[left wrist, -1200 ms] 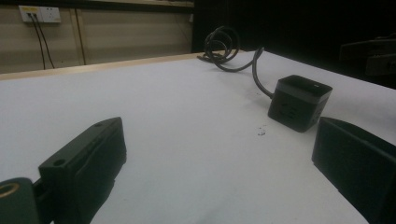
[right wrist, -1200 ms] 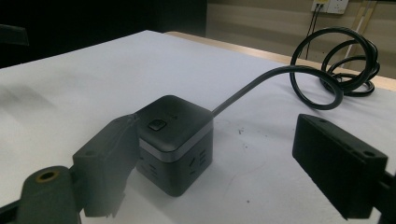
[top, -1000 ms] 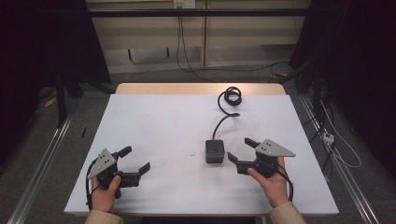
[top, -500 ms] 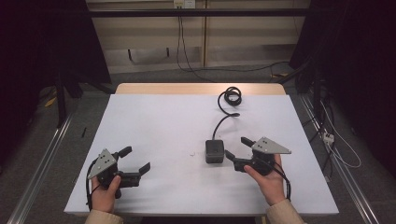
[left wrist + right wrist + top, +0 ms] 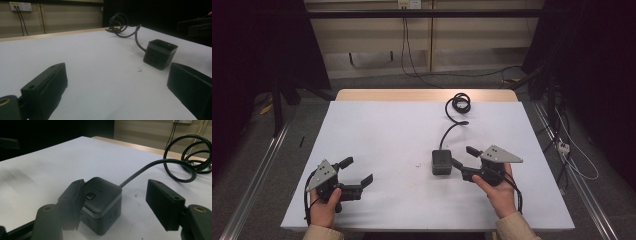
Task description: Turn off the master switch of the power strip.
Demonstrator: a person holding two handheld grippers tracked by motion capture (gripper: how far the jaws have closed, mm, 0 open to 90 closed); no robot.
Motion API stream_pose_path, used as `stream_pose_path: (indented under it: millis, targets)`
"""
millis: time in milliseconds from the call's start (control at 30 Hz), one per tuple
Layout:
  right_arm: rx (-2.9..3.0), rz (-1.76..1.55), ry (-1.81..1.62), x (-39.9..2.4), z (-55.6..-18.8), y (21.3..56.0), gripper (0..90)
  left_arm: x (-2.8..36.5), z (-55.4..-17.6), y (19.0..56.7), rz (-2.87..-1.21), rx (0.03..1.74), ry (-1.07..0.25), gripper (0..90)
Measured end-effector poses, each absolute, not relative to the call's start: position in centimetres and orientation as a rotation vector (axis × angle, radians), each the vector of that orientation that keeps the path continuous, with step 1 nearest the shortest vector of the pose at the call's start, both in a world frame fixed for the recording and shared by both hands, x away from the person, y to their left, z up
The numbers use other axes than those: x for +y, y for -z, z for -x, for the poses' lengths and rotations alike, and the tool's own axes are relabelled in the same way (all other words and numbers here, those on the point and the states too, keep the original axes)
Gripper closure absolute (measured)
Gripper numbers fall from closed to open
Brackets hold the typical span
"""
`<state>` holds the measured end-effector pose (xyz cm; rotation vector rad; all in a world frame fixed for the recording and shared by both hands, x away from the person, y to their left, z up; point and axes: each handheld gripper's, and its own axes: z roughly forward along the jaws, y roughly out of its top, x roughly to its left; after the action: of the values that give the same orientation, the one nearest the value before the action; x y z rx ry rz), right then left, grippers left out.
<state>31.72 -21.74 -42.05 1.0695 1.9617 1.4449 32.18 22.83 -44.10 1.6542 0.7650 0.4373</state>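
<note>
White rectangular table top (image 5: 377, 130): carries all items. Black cube-shaped plastic power socket w/ coiled black cable (image 5: 441, 161): just ahead of right gripper (image 5: 463, 161), beside its near jaw, not between jaws. Left gripper (image 5: 357, 171): well apart from cube. Both grippers' jaws apart, empty.

Risk (est.): near jaw nudges cube sideways, cable drags. Vs 0.5 s ago: right gripper closer to cube.

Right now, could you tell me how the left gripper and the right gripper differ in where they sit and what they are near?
The right gripper sits right beside the black power cube, one jaw close against its side; the left gripper is far from it, over bare white table. The right gripper points toward the table's middle-left, the left gripper toward the right. Both are hand-held, low over the table, jaws open and holding nothing.
</note>
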Motion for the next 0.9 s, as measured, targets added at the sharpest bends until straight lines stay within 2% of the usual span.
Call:
stream_pose_path:
  millis: [900]
  targets:
    - [2.016,-1.063,-1.459,-20.7,-32.5,41.6,49.7,22.8,-32.2,44.2,-1.657,0.766,-0.435,2.7]
